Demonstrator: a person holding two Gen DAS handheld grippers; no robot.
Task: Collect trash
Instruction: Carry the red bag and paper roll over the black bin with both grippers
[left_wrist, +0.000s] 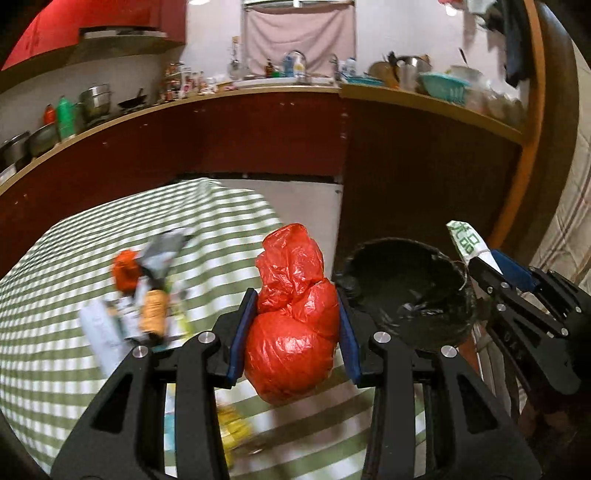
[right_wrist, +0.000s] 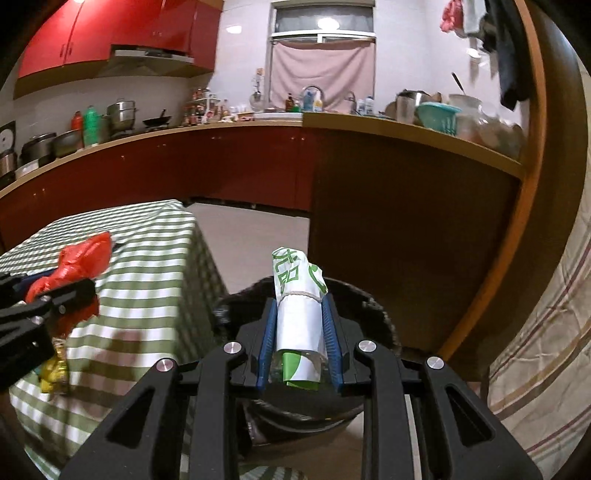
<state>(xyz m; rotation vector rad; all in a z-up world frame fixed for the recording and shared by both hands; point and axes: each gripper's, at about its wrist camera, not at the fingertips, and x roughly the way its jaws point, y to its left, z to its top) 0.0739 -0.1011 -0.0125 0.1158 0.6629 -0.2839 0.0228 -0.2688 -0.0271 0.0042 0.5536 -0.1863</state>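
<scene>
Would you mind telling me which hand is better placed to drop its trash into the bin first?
Right, probably: its bottle hangs above the black bin, while the left's red bag sits over the table edge.

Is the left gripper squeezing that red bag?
Touching. In the left wrist view both blue pads of the left gripper press against the sides of the red bag, which hangs between them above the checked tablecloth.

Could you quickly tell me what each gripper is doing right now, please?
Left gripper: closed on the red plastic bag.
Right gripper: closed on the white-and-green wrapped bottle.
</scene>
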